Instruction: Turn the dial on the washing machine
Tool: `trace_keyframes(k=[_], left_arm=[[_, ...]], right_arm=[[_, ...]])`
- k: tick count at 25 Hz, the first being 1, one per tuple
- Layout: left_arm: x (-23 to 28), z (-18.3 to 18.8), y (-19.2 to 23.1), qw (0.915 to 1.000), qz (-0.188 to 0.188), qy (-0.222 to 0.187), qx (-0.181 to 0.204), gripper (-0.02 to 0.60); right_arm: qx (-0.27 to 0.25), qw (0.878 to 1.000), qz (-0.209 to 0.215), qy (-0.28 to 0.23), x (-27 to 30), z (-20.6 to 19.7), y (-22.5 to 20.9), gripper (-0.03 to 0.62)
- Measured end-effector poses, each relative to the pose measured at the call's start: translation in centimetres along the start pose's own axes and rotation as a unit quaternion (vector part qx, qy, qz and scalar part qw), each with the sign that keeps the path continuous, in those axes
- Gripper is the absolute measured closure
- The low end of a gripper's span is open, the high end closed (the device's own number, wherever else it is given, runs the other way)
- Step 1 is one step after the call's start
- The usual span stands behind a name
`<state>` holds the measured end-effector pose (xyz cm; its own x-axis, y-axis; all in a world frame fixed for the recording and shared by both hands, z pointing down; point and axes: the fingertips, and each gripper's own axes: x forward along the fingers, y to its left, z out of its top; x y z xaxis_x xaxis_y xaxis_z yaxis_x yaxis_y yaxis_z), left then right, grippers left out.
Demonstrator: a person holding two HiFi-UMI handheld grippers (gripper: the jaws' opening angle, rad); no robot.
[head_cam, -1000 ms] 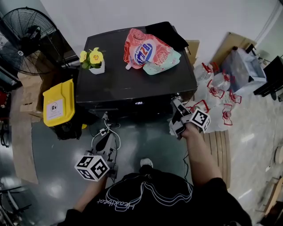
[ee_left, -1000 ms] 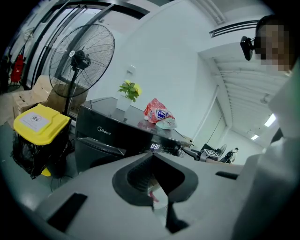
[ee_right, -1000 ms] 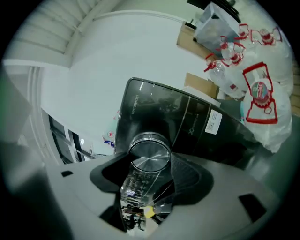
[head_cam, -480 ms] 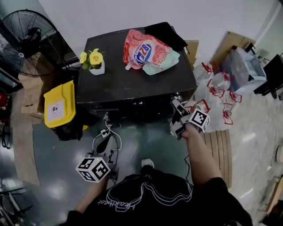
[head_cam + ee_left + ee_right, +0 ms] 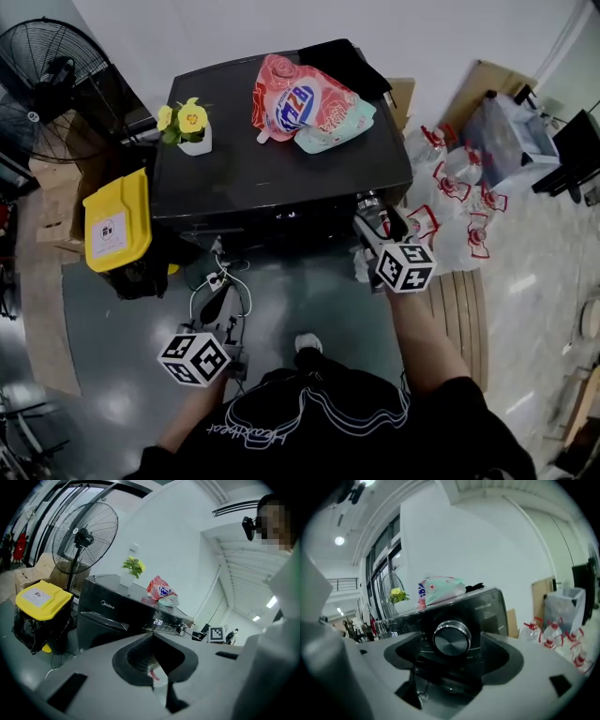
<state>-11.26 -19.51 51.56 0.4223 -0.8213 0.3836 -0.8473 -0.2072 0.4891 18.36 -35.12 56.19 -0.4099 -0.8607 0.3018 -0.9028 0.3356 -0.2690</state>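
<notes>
The washing machine [image 5: 272, 164] stands against the wall, dark and glossy, with its control panel facing the person. The dial [image 5: 452, 638] is a round metal knob at the right end of that panel, just below the front right corner of the machine's top.

The right tongs [image 5: 375, 220] are held up to it. Their jaws have just been opening and now stand spread wide, one to each side of the dial. The knob sits between them with a gap on either side, so neither pad presses on it.

The left tongs [image 5: 152, 639] hang lower, in front of the machine's left half and well apart from it, above the grey floor [image 5: 309, 291]. Their jaws are pressed together with nothing between them. A tangle of white cable [image 5: 221, 279] lies on the floor just beyond them.

On top of the machine, a small white pot of yellow flowers [image 5: 192, 131] stands near the left edge. A pink detergent pouch [image 5: 300, 101] lies toward the back right, overlapping a mint-green pouch [image 5: 339, 127]. A black cloth [image 5: 347, 61] lies at the back right corner. Lit digits [image 5: 158, 622] glow on the panel, left of the dial.

A bin with a yellow lid [image 5: 114, 225] stands beside the machine's left side, with a black pedestal fan [image 5: 52, 89] behind it. Clear bottles with red handles [image 5: 459, 187] are heaped on the floor to the machine's right.
</notes>
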Motion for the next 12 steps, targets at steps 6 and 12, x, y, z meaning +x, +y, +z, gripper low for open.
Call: trace_keyframes(k=[6,12], left_arm=[[0.3,0.2,-0.1,1.0,-0.001,0.0,0.004,0.577],[-0.2,0.5,0.7,0.9999,0.01,-0.004,0.002,0.577]], right_arm=[[-0.253,0.966,-0.054,0.026,0.1,0.5,1.7,0.214],[-0.422,0.899,-0.1,0.055,0.7,-0.1,2.1,0.237]])
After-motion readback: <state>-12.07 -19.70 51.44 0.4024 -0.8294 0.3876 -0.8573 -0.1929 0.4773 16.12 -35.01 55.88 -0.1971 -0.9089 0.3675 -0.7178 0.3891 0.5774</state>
